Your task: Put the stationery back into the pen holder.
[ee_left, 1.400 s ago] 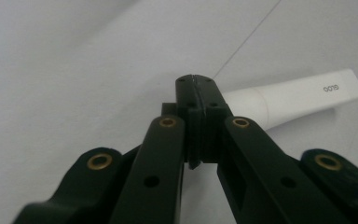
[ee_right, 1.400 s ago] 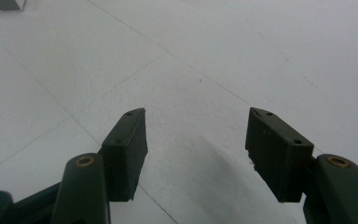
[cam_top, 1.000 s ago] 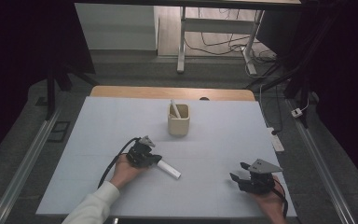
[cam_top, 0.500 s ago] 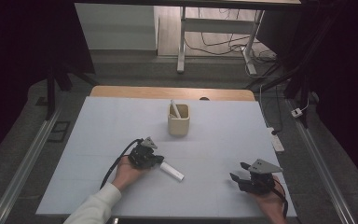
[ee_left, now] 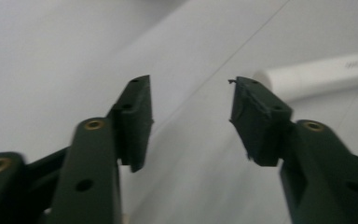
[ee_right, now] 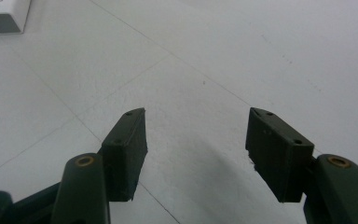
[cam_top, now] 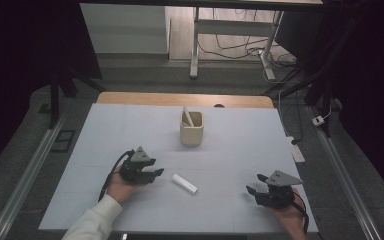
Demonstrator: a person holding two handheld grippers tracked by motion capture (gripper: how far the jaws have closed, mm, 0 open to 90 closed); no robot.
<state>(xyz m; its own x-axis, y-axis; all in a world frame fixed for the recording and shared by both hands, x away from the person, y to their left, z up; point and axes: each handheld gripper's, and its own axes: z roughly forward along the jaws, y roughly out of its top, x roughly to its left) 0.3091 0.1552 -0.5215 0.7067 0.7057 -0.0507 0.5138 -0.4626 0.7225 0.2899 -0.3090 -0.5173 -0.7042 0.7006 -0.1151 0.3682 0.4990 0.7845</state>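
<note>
A pale blue-white table (cam_top: 105, 130) carries a beige cup (cam_top: 191, 131) near its middle and a white tube (cam_top: 185, 183) lying flat closer to the front edge.

A short white cylinder (cam_top: 185, 183) lies flat on its side on the pale surface (cam_top: 230, 160), slanted, loose, just beside the left hand-held gripper (cam_top: 157, 173), whose open jaws hold nothing.

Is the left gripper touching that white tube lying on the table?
Apart. In the high view, bare table shows between the left gripper and the white tube. Its fingers have just been opening, with nothing between them.
</note>
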